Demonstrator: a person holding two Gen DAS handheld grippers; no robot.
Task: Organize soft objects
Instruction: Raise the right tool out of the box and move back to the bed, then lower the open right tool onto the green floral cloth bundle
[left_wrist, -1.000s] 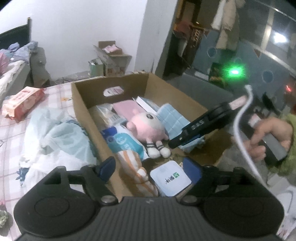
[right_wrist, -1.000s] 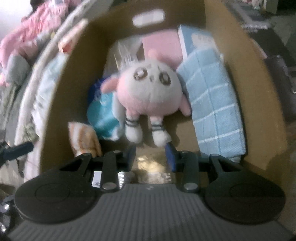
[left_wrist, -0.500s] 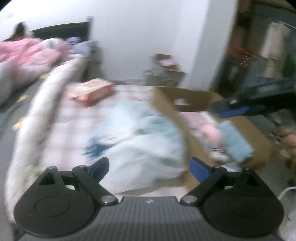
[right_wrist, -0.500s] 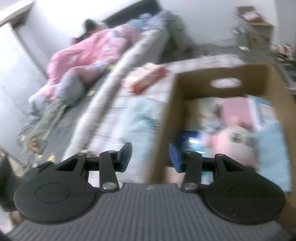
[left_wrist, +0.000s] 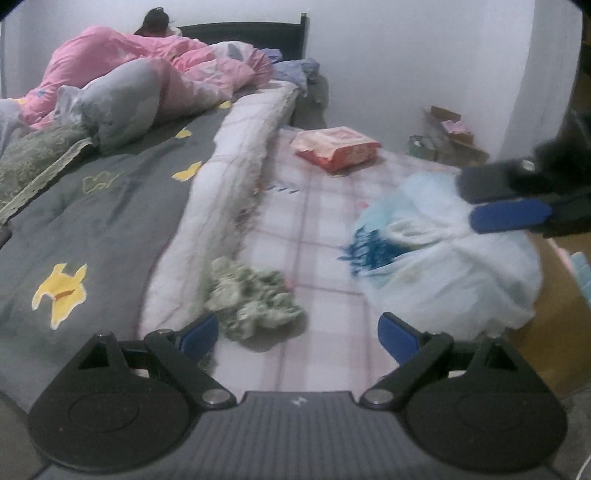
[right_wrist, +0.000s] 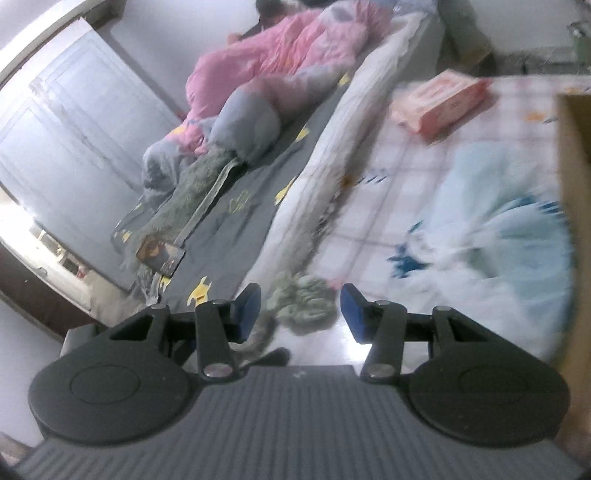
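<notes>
A crumpled green cloth (left_wrist: 255, 302) lies on the checked sheet (left_wrist: 317, 206), just ahead of my left gripper (left_wrist: 298, 332), which stands wide open with nothing in it. In the right wrist view the same green cloth (right_wrist: 306, 302) shows below and between the fingers of my right gripper (right_wrist: 301, 310). Its jaws are opening and the pads do not press the cloth. A white and blue plastic bag (left_wrist: 443, 266) of soft things sits to the right, with my right gripper (left_wrist: 476, 203) hovering over it. A red tissue pack (left_wrist: 336, 147) lies farther back.
The cardboard box's wall (right_wrist: 572, 166) stands at the right edge beside the bag (right_wrist: 498, 240). A rolled white quilt (left_wrist: 236, 177) borders the sheet on the left. Beyond it a person lies under a pink quilt (left_wrist: 147, 55). A book (right_wrist: 160, 254) rests on the grey cover.
Both grippers swung left from the cardboard box to the bed. The pink plush and the box's inside left view, and the green cloth came in. Both pairs of jaws stand wider.
</notes>
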